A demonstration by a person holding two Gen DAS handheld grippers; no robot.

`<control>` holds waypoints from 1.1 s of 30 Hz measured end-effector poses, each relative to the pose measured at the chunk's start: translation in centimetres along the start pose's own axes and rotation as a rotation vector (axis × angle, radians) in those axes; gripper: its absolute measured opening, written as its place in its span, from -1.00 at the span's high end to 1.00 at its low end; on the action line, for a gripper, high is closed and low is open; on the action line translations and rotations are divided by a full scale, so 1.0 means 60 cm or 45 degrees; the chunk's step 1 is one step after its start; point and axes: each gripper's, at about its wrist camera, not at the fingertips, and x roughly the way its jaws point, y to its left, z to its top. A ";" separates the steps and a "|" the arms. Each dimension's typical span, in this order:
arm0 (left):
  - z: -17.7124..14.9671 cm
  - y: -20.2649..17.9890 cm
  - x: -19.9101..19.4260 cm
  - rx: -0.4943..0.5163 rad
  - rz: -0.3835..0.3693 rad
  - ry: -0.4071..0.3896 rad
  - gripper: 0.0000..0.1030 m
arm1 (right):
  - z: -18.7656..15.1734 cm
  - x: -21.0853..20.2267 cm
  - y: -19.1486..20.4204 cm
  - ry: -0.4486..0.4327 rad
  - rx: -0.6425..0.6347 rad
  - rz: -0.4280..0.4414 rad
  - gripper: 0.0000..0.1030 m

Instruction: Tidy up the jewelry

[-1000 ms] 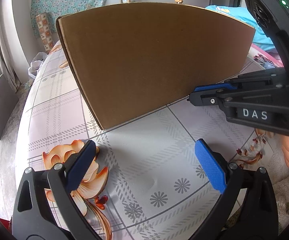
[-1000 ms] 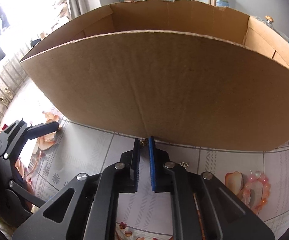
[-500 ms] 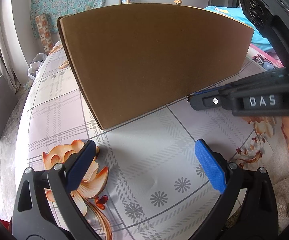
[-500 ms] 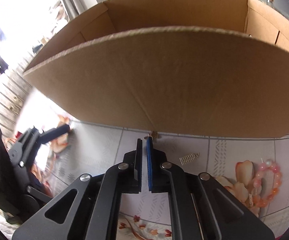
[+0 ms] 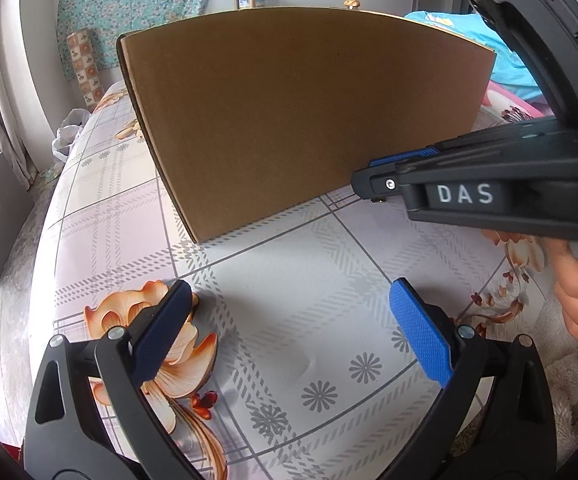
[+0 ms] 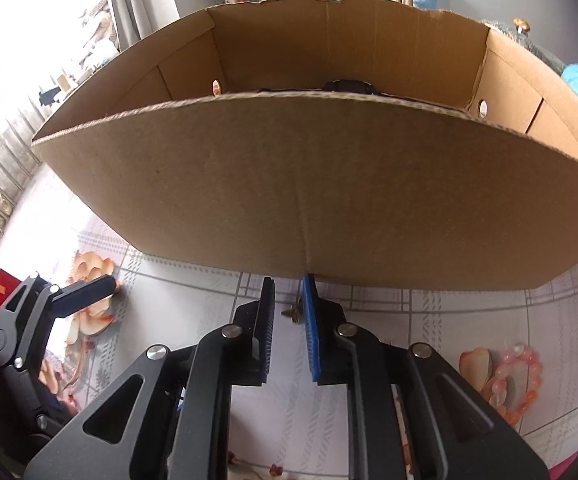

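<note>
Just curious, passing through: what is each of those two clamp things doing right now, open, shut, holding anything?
Left gripper: wide open, empty.
Right gripper: jaws just opening, narrow gap; small metal trinket between them, apparently not clamped.

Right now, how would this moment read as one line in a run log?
right gripper: jaws just opening, small gold trinket between, unpressed | left gripper: open, empty | open brown cardboard box: ahead | pink bead bracelet: on cloth

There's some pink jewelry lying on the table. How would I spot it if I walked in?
Find the big open cardboard box standing on the flowered tablecloth. On the cloth in front of its right end lies a bracelet, a ring of round beads. It is the only pink and orange beaded loop, lying over a printed flower.
</note>
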 end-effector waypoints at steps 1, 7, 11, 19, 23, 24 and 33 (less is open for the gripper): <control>0.001 0.000 0.000 0.000 -0.001 0.001 -0.86 | 0.001 0.004 0.003 0.001 -0.006 -0.002 0.71; 0.002 0.001 0.002 0.001 -0.002 0.004 -0.86 | 0.011 0.013 0.013 0.021 -0.060 -0.007 0.88; 0.002 0.002 0.003 0.003 -0.001 0.009 -0.86 | 0.003 0.006 0.017 0.037 -0.064 0.035 0.92; 0.011 0.002 0.008 0.013 -0.011 0.047 -0.86 | -0.040 -0.023 0.010 0.052 -0.033 0.124 0.92; 0.015 0.000 0.011 0.014 -0.014 0.061 -0.86 | -0.048 -0.043 0.002 0.008 -0.010 0.201 0.90; 0.016 -0.001 0.012 0.014 -0.015 0.064 -0.86 | -0.049 -0.052 -0.001 -0.018 -0.002 0.208 0.89; 0.020 -0.003 0.015 0.016 -0.017 0.079 -0.86 | -0.005 -0.043 -0.047 -0.068 -0.081 0.079 0.49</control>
